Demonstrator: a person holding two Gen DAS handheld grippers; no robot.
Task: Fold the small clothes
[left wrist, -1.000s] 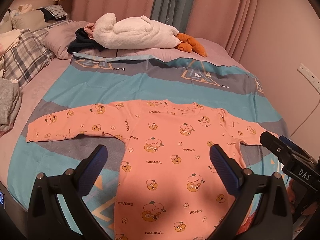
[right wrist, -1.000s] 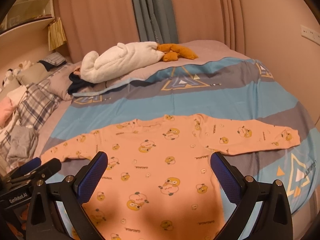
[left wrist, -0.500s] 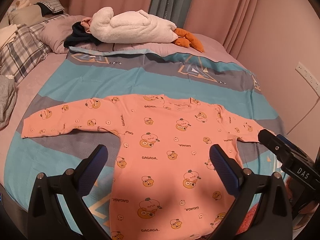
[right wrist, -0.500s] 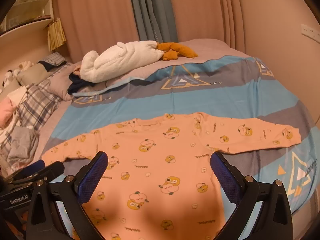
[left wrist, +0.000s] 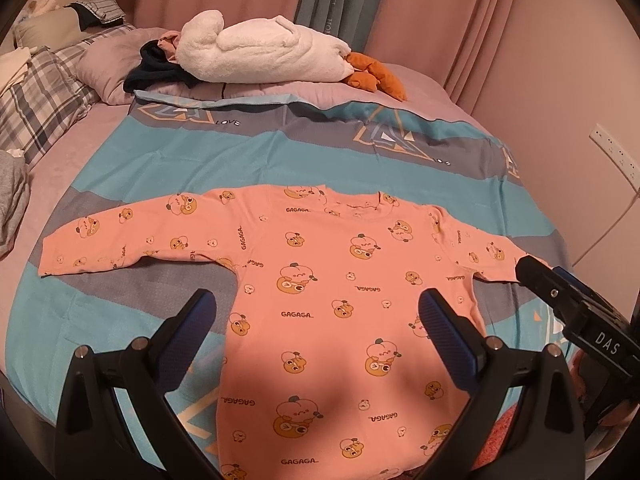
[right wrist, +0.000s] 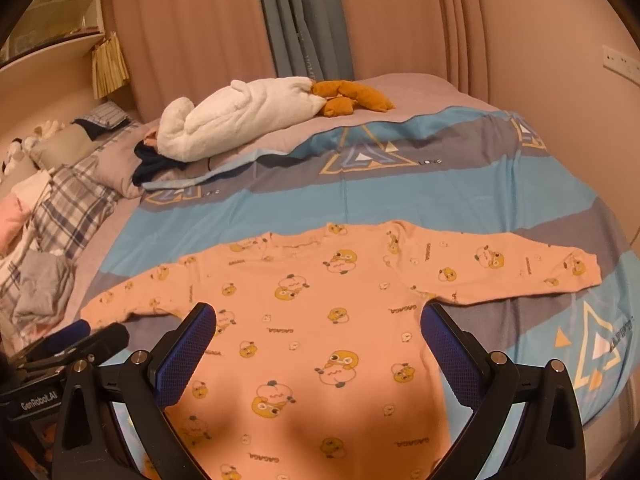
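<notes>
Orange-pink cotton top [left wrist: 344,292] with little cartoon prints is lying flat on the striped bedspread [left wrist: 224,164], both sleeves stretched straight out to the sides. From the left wrist view, folding hasn't really started as far as I can tell: no sleeve turned in, no crease across the body, so basically every fold is still to do. The left gripper [left wrist: 318,322] hangs over the lower body of the top with its jaws spread wide and nothing between them. The right gripper [left wrist: 560,296] pokes in at the right edge and covers the end of that sleeve, so the cuff can't be checked here. The hem runs off the bottom of the frame too.

Right wrist view, same story: top spread out, neck towards the far side of the bed. The right gripper [right wrist: 318,324] also has its jaws wide apart and empty, above the shirt body. The far right cuff shows fine here, but the left sleeve end sits right next to the left gripper [right wrist: 76,340], and whether they touch is hard to say. Hem is cut off again, partly behind the blue pads [right wrist: 186,354].
</notes>
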